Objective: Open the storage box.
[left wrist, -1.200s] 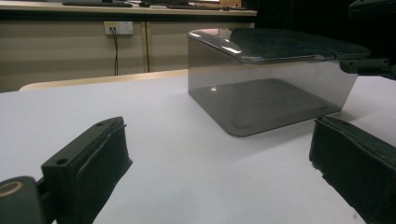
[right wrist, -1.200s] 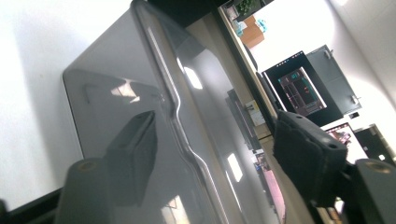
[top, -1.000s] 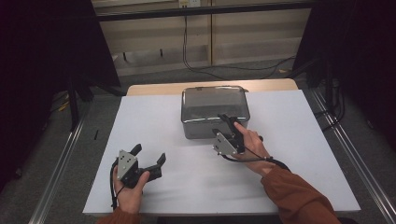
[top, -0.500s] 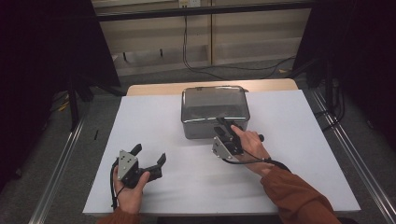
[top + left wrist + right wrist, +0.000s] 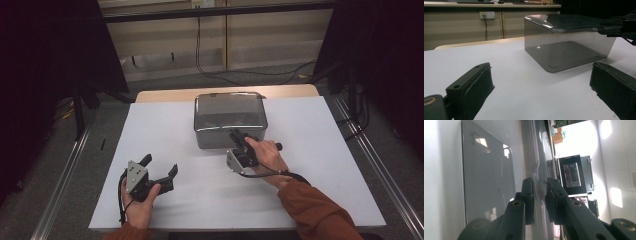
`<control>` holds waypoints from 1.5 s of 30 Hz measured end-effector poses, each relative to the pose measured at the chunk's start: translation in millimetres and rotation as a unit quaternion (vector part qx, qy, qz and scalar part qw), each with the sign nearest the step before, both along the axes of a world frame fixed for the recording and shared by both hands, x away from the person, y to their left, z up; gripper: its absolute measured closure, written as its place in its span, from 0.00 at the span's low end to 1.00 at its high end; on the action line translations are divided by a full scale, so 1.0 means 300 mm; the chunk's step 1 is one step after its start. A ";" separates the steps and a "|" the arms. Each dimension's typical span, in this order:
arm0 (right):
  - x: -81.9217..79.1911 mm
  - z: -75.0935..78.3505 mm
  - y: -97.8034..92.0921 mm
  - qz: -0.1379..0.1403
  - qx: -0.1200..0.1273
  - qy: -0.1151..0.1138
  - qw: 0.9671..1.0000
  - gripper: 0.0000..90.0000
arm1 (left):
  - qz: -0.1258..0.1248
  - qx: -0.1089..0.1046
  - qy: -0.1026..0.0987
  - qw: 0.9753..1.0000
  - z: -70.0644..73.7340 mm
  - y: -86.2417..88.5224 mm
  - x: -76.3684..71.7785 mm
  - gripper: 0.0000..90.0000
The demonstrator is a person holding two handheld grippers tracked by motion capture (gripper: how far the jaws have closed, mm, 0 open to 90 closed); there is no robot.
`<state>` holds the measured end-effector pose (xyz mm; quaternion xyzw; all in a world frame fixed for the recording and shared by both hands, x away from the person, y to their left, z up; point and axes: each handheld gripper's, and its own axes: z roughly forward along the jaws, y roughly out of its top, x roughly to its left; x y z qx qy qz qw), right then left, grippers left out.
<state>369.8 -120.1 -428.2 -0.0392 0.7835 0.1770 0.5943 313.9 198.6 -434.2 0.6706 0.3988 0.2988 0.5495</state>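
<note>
Right hand-held gripper (image 5: 239, 141) nearer, box (image 5: 230, 119) lengthwise across

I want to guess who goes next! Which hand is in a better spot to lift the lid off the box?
The right. Its claw is already closed on the near edge of the lid of the box. The left claw rests open on the table, away from it.
</note>
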 end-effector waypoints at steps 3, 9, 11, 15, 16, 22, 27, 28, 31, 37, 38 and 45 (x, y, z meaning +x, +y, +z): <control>0.000 0.002 -0.001 0.001 -0.001 0.002 1.000 0.85 | 0.002 -0.002 -0.002 1.000 0.001 0.001 -0.001 0.05; 0.002 0.004 -0.003 0.002 0.004 0.004 1.000 0.85 | -0.001 0.000 0.002 1.000 -0.002 0.000 0.001 0.05; 0.003 0.008 -0.005 0.003 0.004 0.007 1.000 0.85 | 0.000 0.001 0.003 1.000 -0.003 0.000 0.000 0.05; 0.005 0.016 -0.006 0.006 0.003 0.008 1.000 0.85 | 0.001 0.004 0.003 1.000 -0.005 -0.004 0.000 0.05; 0.006 0.017 -0.007 0.007 0.003 0.008 1.000 0.85 | -0.001 0.008 0.004 1.000 -0.006 -0.006 0.000 0.05; 0.005 0.021 -0.009 0.005 0.007 0.011 1.000 0.85 | 0.000 0.007 0.005 1.000 -0.007 -0.008 0.003 0.05; 0.006 0.024 -0.009 0.006 0.007 0.012 1.000 0.85 | 0.001 0.015 0.001 1.000 -0.006 -0.006 0.004 0.05; 0.007 0.025 -0.009 0.006 0.007 0.012 1.000 0.85 | 0.001 0.018 0.001 1.000 -0.005 -0.005 0.004 0.05; 0.007 0.030 -0.011 0.007 0.011 0.012 1.000 0.85 | 0.005 0.027 0.003 1.000 -0.004 -0.004 0.007 0.05; 0.011 0.045 -0.013 0.009 0.018 0.006 1.000 0.86 | -0.003 0.018 0.009 1.000 -0.002 0.002 0.016 0.07; 0.010 0.045 -0.013 0.008 0.018 0.006 1.000 0.86 | -0.006 0.015 0.007 1.000 -0.001 0.000 0.018 0.07; 0.011 0.053 -0.013 0.010 0.020 -0.001 1.000 0.87 | -0.030 0.016 -0.007 0.999 0.008 -0.018 0.034 0.07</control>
